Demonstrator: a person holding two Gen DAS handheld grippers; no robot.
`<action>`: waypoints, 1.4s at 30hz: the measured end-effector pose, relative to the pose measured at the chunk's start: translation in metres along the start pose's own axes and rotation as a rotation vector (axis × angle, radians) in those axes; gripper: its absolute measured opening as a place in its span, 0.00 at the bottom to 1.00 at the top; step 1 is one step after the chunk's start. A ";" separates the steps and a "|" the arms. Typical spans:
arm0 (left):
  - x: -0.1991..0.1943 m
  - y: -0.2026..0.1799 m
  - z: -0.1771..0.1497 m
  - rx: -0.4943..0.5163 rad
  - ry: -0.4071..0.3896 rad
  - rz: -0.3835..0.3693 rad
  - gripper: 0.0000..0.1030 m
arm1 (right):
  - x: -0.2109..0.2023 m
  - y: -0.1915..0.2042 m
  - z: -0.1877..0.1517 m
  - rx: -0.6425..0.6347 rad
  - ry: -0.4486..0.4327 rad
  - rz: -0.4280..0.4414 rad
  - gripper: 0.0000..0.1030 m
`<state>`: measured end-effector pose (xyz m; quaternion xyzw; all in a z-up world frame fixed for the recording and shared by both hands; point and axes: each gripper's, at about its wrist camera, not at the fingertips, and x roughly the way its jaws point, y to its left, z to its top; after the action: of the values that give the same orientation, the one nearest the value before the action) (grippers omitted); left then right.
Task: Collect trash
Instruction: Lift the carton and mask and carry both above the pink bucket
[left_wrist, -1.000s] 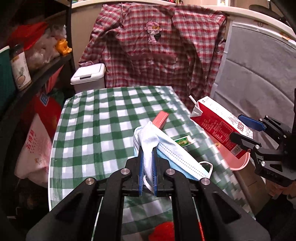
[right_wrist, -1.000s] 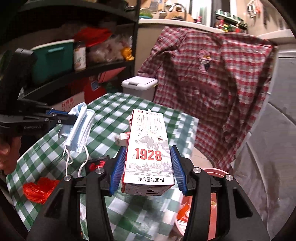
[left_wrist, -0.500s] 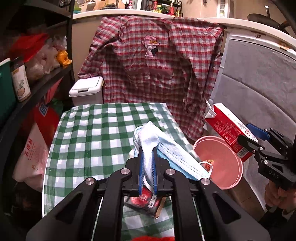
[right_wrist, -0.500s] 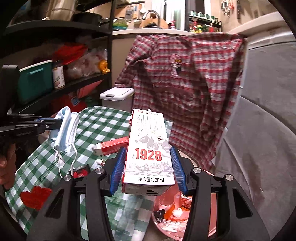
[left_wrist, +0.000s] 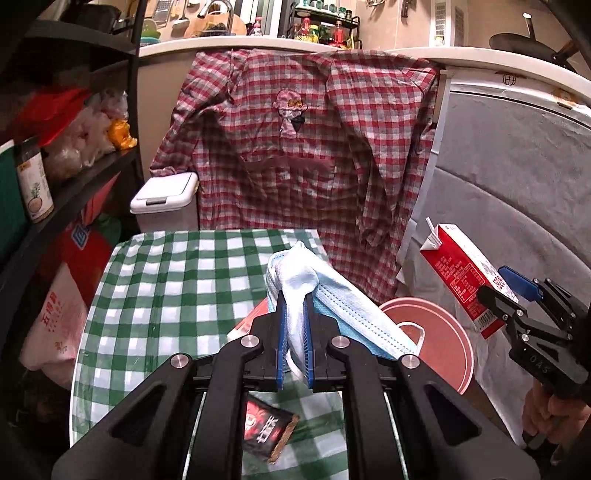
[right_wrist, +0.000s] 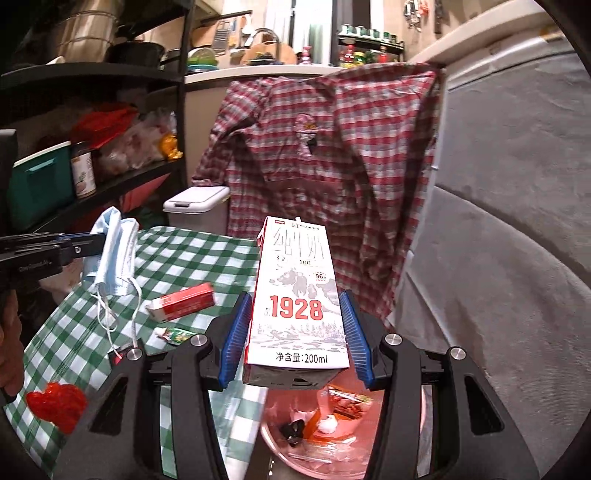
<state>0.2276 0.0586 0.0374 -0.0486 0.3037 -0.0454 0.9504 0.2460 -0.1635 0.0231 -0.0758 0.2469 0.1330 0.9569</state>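
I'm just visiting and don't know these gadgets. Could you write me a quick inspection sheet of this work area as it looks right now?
Surface: table under a green-and-white checked cloth.
Job's things: milk carton held upright above the pink bin, which already holds scraps; blue face mask held up over the table.
Clutter: small red box, green sachet, crumpled red wrapper, dark snack wrapper, all lying on the cloth.
Grippers: left gripper shut on the mask; right gripper shut on the carton.
Cables: nothing seen.
Surroundings: plaid shirt hanging behind, white lidded bin, black shelf with jars and bags.
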 end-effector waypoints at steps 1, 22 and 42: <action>0.002 -0.004 0.001 -0.002 -0.001 -0.002 0.08 | 0.000 -0.002 0.000 0.003 -0.001 -0.008 0.48; 0.042 -0.050 0.008 0.015 0.033 -0.045 0.08 | 0.000 -0.043 -0.009 0.059 0.026 -0.119 0.48; 0.064 -0.058 0.001 0.052 0.078 -0.058 0.08 | 0.003 -0.060 -0.010 0.092 0.034 -0.131 0.48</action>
<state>0.2764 -0.0065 0.0084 -0.0310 0.3376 -0.0826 0.9371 0.2614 -0.2222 0.0184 -0.0497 0.2635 0.0575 0.9617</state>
